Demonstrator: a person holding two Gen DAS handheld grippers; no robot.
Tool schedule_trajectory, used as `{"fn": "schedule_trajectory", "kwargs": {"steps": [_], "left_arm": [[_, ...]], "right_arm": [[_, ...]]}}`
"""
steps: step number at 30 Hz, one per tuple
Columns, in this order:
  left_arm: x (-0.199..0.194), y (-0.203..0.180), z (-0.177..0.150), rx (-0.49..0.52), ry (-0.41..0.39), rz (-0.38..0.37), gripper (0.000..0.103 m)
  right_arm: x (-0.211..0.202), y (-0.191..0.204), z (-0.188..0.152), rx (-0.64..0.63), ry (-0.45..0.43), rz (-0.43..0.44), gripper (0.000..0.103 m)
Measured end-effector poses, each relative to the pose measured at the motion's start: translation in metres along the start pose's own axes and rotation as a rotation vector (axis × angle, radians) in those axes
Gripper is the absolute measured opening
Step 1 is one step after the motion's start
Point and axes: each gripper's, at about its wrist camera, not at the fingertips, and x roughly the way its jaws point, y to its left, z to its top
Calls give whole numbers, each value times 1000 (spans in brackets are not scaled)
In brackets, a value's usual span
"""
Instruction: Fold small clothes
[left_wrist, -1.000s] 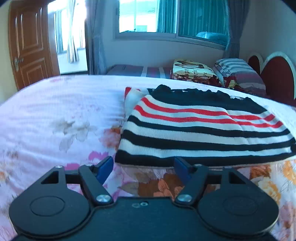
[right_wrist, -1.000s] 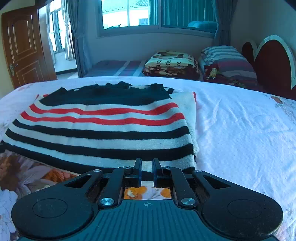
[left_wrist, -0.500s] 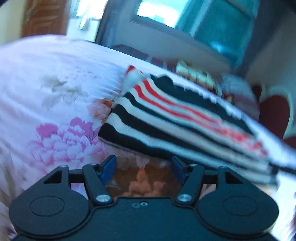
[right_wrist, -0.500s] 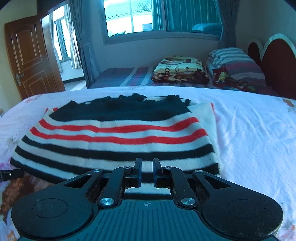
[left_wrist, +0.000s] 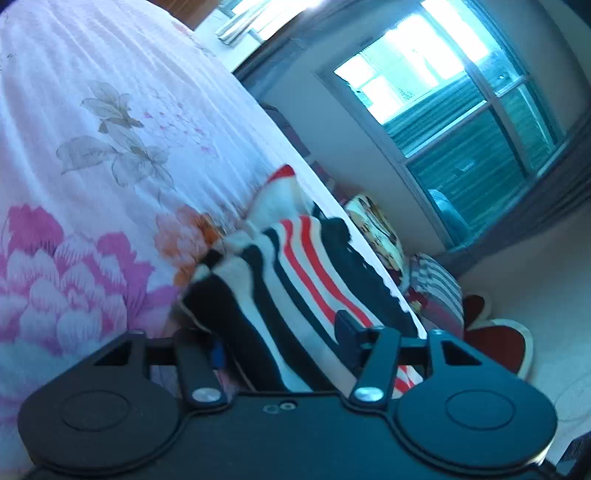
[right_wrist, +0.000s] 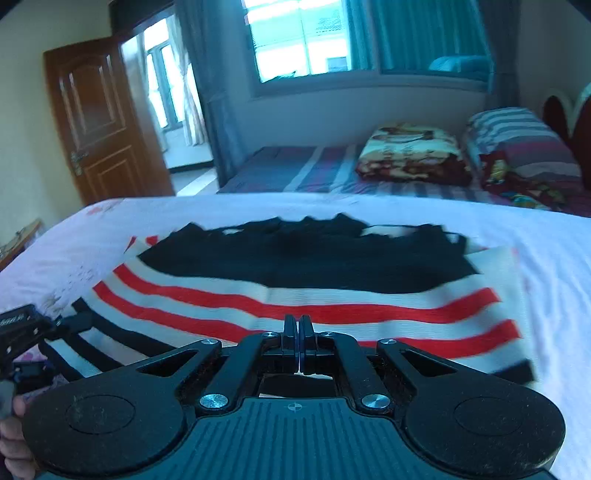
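- You are working over a bed (right_wrist: 535, 258) with a floral sheet, where the striped sweater (right_wrist: 303, 291) is lying folded, black band at the far edge and red, white and black stripes toward you.
- Your right hand-held gripper (right_wrist: 298, 328) is pressing its jaws together at the near edge of the sweater; a thin sliver of white is showing low between the pads, but whether cloth is pinched there you cannot tell.
- Your left hand-held gripper (left_wrist: 280, 343) is sitting rolled to one side, so the bed is running steeply across its view.
- Its jaws have just been closing, and the near black-and-white corner of the sweater (left_wrist: 258, 295) is lying between them, bunched and lifted off the sheet.
- The blue left pad (left_wrist: 218, 354) is largely hidden behind the cloth, and the right finger (left_wrist: 347, 328) is standing against the stripes; whether either is pressing is too blurred to tell.
- In the right view, the left hand-held gripper (right_wrist: 22, 332) is showing at the left edge, at the sweater's near left corner, with a bit of your hand (right_wrist: 11, 439) at the frame's lower left.
- Behind the bed, a second bed with folded blankets (right_wrist: 413, 155) and pillows is standing under the window (right_wrist: 325, 37), and a wooden door (right_wrist: 99, 118) is at the left.
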Motion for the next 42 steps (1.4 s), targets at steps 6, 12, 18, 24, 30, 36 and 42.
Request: {"fn": "schedule_trajectory", "kwargs": {"steps": [6,12,18,24,30,36,42], "left_arm": [[17,1,13,-34,29,31,25],[-3,-11,14,18,-31,-41,13],[9,15,13,-49,38,-46,13],[-7,-20,24,50,-19,-114,13],[-16,-103,20,253,11,-228,13],[3,-208,-29,508,160,-291,13],[79,-262,-138,723,436,-264,20]], "right_arm": [[26,14,-2,-32,31,41,2],[39,20,-7,-61,35,66,2],[56,17,-12,-75,72,24,0],[57,13,-15,-17,60,26,0],[54,-11,-14,156,48,99,0],[9,-67,-12,467,-70,132,0],[-75,-178,-33,760,-157,106,47]]}}
